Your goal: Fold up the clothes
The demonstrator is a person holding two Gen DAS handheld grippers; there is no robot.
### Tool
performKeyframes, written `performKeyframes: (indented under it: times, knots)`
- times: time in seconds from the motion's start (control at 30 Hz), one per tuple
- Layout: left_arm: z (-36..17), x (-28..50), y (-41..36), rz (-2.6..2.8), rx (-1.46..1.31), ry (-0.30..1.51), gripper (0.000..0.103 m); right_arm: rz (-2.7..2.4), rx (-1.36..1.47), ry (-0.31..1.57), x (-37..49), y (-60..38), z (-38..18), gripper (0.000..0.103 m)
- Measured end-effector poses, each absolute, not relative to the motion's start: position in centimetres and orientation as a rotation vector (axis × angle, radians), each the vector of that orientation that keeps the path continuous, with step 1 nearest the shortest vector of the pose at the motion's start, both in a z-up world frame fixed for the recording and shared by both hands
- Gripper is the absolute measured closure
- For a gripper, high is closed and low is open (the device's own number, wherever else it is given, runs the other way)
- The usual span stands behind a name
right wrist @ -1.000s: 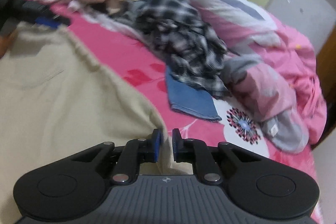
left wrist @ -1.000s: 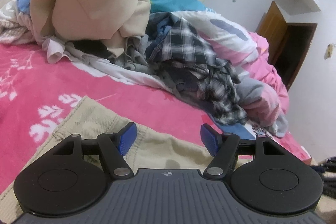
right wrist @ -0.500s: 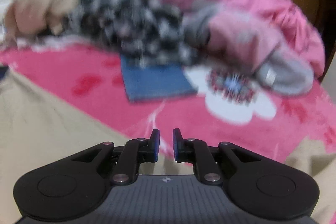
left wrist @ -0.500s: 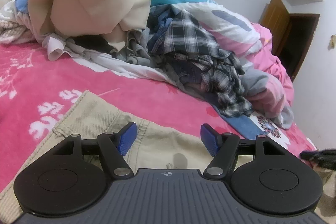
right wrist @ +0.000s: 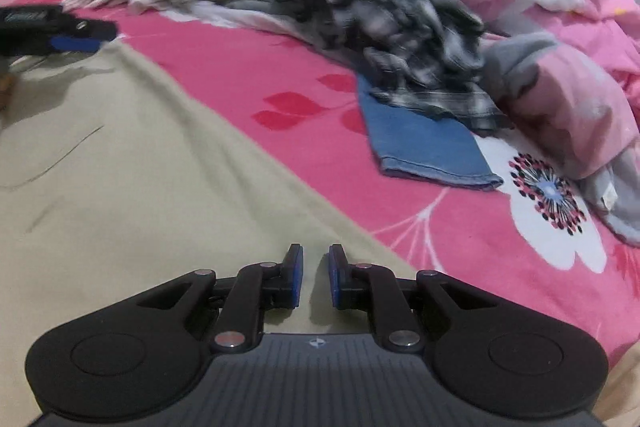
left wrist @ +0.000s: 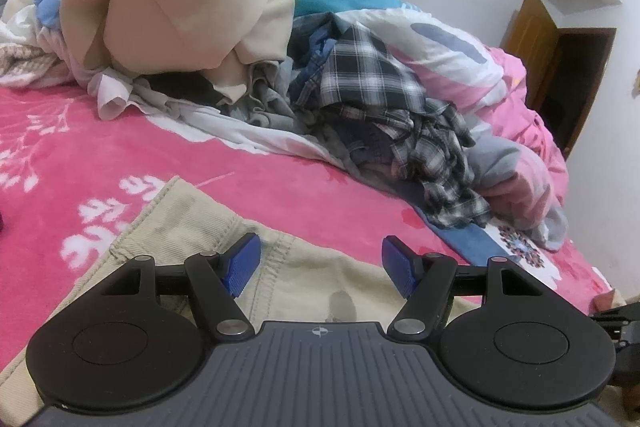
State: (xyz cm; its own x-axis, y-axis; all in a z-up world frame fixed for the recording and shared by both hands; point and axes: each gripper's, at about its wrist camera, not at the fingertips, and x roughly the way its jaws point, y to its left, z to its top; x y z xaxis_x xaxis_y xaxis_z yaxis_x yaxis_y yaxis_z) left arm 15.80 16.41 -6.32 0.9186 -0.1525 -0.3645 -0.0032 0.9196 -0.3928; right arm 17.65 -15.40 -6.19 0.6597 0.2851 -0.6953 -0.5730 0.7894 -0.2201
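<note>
The beige trousers (right wrist: 120,187) lie spread flat on the pink bedspread (right wrist: 460,227), in front of the unsorted clothes pile (left wrist: 360,99). My left gripper (left wrist: 318,261) stands wide over the waistband, gripping nothing. My right gripper (right wrist: 314,275) is narrow — a slim gap, no cloth between the pads. To fold cleanly, I judge each should pinch an edge first — then lift evenly.

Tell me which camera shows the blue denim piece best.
The right wrist view: the blue denim piece lies flat on the pink bedspread, hem visible, its far end under the plaid shirt. The left wrist view shows only a thin strip.
</note>
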Motion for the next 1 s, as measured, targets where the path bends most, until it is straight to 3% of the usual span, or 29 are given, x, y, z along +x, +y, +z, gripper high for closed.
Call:
performKeyframes:
  times: [0.23,0.3,0.33,0.43,0.7,0.87,0.9,0.97,1.0]
  knots:
    - [-6.2,16.0,16.2,-0.074,-0.385,0.402,0.035,0.544,-0.466,0.648,17.5,-15.4,-4.7,0.087]
    - [-6.2,15.9,16.3,-0.077,-0.387,0.404,0.035,0.619,-0.461,0.625,17.5,-15.4,-3.6,0.072]
    - [-6.2,15.9,16.3,-0.079,-0.387,0.407,0.035,0.652,-0.467,0.617,17.7,-15.3,-3.2,0.054]
    - [-6.3,15.7,16.4,-0.087,-0.395,0.401,0.035,0.734,-0.527,0.622,18.6,-14.4,-2.8,0.053]
    - [-6.5,15.4,16.8,-0.106,-0.419,0.397,0.035,0.915,-0.565,0.783,22.9,-14.3,-4.1,0.056]
    - [-6.5,15.2,17.0,-0.110,-0.424,0.388,0.035,0.996,-0.562,0.887,24.0,-14.3,-4.0,0.078]
    - [-6.5,15.2,17.0,-0.110,-0.425,0.386,0.035,0.994,-0.580,0.890,23.8,-14.1,-4.0,0.080]
    - [-6.5,15.1,17.0,-0.110,-0.427,0.381,0.035,0.965,-0.614,0.871,23.3,-13.6,-4.0,0.094]
    - [-6.4,15.0,17.0,-0.109,-0.427,0.371,0.035,0.942,-0.633,0.848,22.9,-13.4,-3.9,0.096]
